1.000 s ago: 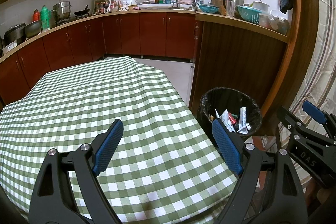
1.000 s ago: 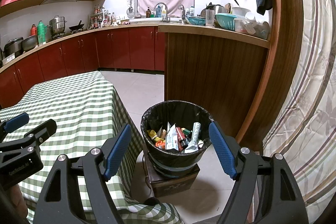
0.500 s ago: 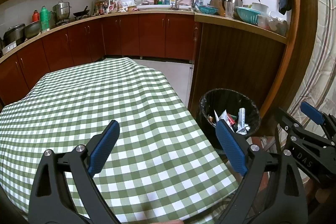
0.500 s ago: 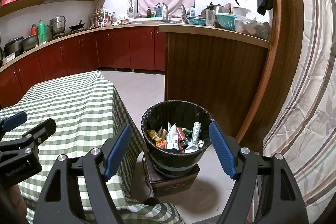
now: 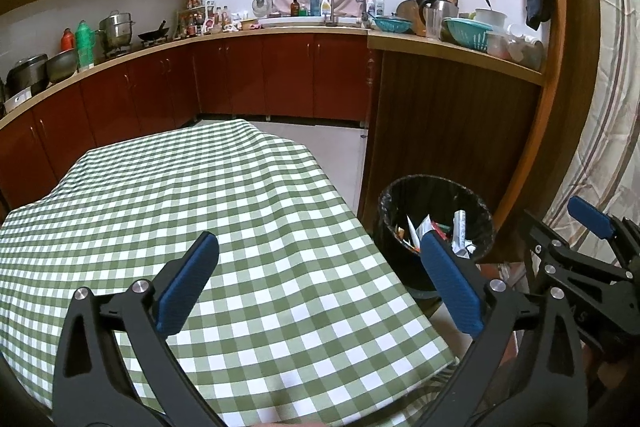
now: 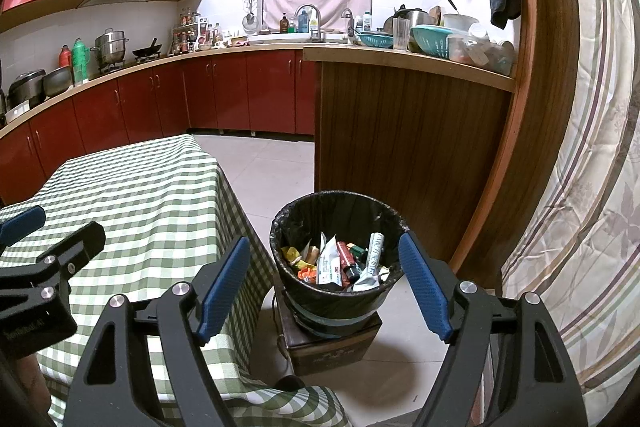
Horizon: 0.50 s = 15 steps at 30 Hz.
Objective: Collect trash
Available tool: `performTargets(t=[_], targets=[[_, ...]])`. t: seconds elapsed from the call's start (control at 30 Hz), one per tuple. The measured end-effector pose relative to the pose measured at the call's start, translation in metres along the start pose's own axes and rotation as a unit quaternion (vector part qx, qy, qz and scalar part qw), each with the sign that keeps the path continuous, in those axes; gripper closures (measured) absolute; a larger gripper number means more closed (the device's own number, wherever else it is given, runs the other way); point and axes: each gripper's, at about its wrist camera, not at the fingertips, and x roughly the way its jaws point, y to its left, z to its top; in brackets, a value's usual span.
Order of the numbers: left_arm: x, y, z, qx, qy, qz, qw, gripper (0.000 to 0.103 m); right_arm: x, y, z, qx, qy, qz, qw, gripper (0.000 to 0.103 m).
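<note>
A black-lined trash bin [image 6: 338,291] stands on a dark box on the floor, right of the table, filled with wrappers, tubes and packets [image 6: 340,261]. My right gripper [image 6: 324,281] hovers in front of and above it, open, nothing between its blue pads. In the left wrist view the bin [image 5: 436,195] sits to the right, past the table edge. My left gripper [image 5: 318,277] hangs over the green checked tablecloth [image 5: 200,211]; its jaws are opening wide and hold nothing. Each gripper shows at the edge of the other's view.
A wooden counter panel [image 6: 400,139] rises behind the bin, and a striped curtain [image 6: 580,187] hangs at the right. Red kitchen cabinets [image 5: 240,79] with pots, bottles and a sink line the far walls. Tiled floor [image 6: 264,171] lies between table and cabinets.
The left gripper's jaws have spread wider apart. The right gripper and the bin look the same as before.
</note>
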Motion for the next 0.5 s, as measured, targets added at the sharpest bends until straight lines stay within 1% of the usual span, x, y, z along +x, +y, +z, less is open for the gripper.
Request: performTargets(t=[0.17, 0.5], targets=[[0.001, 0.000, -0.001, 0.000, 0.003, 0.000, 1.0000, 0.005, 0.001, 0.000, -0.002, -0.001, 0.001, 0.002, 1.000, 0.028], [0.006, 0.015, 0.000, -0.010, 0.016, 0.016, 0.9997, 0.005, 0.003, 0.006, -0.004, -0.009, 0.006, 0.006, 1.000, 0.027]])
